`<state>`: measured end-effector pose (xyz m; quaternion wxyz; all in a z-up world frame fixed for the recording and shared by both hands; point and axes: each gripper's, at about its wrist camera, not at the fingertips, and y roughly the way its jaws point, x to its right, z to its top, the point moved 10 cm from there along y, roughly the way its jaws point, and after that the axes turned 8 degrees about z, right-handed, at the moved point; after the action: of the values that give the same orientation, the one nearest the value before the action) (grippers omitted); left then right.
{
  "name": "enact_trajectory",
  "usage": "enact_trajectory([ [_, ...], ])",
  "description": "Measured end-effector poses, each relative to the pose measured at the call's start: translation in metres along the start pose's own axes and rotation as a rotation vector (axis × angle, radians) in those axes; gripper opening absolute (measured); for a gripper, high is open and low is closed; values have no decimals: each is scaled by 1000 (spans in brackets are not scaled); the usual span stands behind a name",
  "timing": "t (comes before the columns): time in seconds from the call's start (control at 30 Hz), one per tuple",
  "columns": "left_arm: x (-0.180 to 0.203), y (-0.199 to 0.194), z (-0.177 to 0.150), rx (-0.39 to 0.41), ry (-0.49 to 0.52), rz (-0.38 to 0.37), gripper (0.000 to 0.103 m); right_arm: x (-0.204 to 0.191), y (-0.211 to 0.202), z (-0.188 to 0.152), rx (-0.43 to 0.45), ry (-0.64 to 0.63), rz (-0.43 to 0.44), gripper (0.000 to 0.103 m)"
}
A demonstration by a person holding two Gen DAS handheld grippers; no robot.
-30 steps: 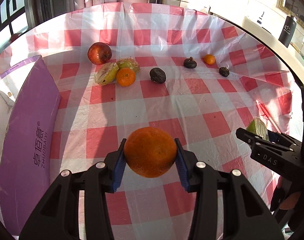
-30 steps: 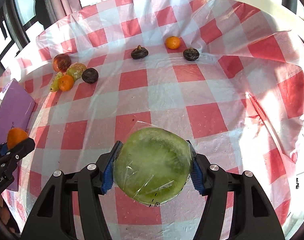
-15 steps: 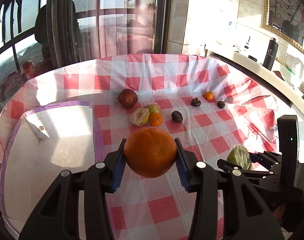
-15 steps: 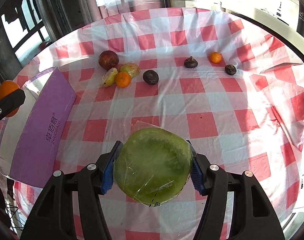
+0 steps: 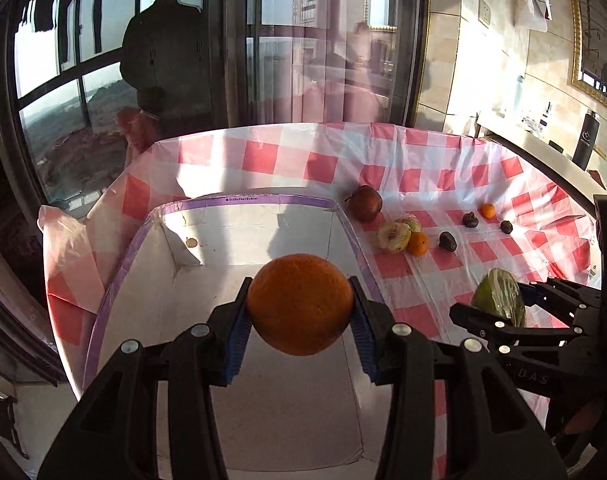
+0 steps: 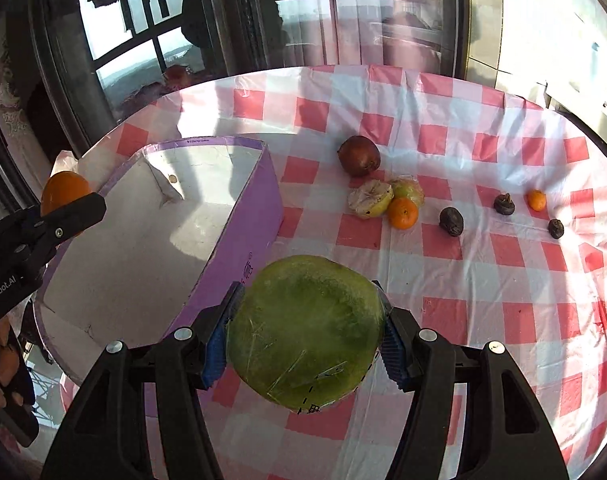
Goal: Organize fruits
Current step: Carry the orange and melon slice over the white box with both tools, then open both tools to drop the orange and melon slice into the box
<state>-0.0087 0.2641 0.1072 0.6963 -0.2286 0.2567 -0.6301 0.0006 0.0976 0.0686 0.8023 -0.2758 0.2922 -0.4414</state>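
Two claws are loaded at once, presumably so one trip to the box serves for two fruits. At the lower middle of the left wrist view, the left claw point(image 5: 299, 306) is clenched on a large orange point(image 5: 299, 304), its blue pads pressing the fruit's two sides across its widest part, which should keep a round, smooth skin from rolling out. That orange hangs in front of the white inside of the purple-walled box point(image 5: 263, 200), apparently placed for a drop, though its height above the floor of the box cannot be told.

At the lower middle of the right wrist view, the right claw point(image 6: 305, 338) grips a green fruit wrapped in clear film point(image 6: 305, 332), again across its broad middle; the film looks slippery, so a wide hold makes sense. It sits over the checked cloth of the table point(image 6: 483, 252), just beside the box's purple side wall.

Farther out, at centre right, the rest wait on the cloth: a dark red fruit point(image 6: 359, 156), a pale cut fruit point(image 6: 369, 200), a small orange point(image 6: 402, 213) and several dark small ones.
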Motion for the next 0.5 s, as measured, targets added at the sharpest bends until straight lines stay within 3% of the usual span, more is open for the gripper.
enact_trajectory([
  [0.23,-65,35,-42,-162,-47,99,45,-93,34,31,-7,-199,100,61],
  [0.5,-86,65,-74,-295,-47,135,45,-130,89,-6,-211,-413,34,61],
])
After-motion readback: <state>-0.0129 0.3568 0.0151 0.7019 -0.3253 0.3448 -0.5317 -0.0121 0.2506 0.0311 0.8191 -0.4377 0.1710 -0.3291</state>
